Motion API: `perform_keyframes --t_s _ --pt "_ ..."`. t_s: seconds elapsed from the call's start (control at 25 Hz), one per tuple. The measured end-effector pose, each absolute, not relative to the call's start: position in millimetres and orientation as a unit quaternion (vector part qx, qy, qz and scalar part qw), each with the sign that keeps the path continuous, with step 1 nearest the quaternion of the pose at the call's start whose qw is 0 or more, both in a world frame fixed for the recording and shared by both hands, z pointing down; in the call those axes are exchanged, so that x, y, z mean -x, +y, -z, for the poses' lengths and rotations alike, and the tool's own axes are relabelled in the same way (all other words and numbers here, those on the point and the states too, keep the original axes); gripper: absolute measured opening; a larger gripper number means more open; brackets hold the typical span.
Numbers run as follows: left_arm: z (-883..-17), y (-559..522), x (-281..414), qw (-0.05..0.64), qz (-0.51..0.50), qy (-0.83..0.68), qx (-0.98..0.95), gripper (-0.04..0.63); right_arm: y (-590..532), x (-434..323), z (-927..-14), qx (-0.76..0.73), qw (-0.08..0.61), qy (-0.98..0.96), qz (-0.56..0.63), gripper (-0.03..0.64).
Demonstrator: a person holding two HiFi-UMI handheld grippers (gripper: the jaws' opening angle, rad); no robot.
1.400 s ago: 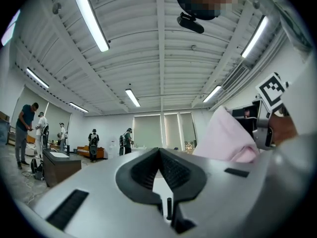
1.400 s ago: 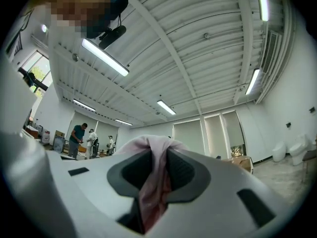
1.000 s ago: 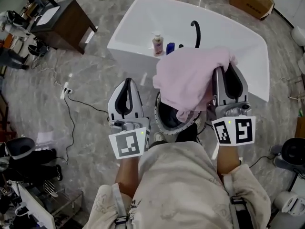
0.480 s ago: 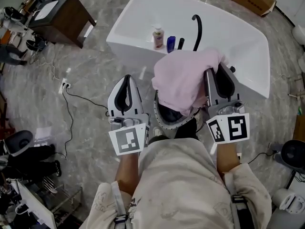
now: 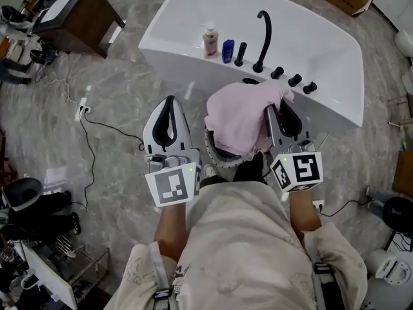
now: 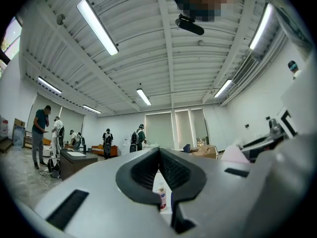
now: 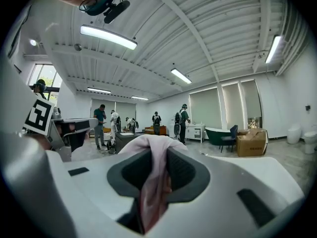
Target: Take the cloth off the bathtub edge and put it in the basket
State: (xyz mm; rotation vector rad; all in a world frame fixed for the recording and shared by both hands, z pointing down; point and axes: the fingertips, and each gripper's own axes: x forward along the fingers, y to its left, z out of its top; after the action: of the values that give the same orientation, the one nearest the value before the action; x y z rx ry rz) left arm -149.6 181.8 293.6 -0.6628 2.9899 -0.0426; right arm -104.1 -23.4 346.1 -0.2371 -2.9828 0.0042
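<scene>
Head view: the right tool (image 5: 281,108) was clamped on the pink cloth (image 5: 240,118), which hung off its left side and covered most of the mouth of the basket (image 5: 215,155). Only the basket's near rim showed; whether the cloth touched it could not be told. The basket stood between the two tools. The left tool (image 5: 169,102) was just left of the basket, closed and empty. The near edge of the bathtub (image 5: 335,102) ran just beyond the right tool's tips, and the cloth was clear of it. Left of the left tool lay open floor (image 5: 122,95), crossed only by a cable (image 5: 93,154).

Left tool view: the left tool (image 6: 159,151) had its jaws together at the tips with nothing gripped. A bottle (image 6: 161,197) showed through the narrow gap below them.

Right tool view: the cloth (image 7: 154,182) ran down between the jaws of the right tool (image 7: 155,155), pinched by both pads and spilling over the tips.
</scene>
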Motion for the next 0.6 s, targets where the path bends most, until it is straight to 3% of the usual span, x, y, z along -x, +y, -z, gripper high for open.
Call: perform_keyframes --t_s 0.6 --pt "-302.3 179.5 146.3 0.032 0.015 0.975 0.219 0.003 -14.8 93.3 -480.1 0.083 0.213 -0.973 0.007 0.075"
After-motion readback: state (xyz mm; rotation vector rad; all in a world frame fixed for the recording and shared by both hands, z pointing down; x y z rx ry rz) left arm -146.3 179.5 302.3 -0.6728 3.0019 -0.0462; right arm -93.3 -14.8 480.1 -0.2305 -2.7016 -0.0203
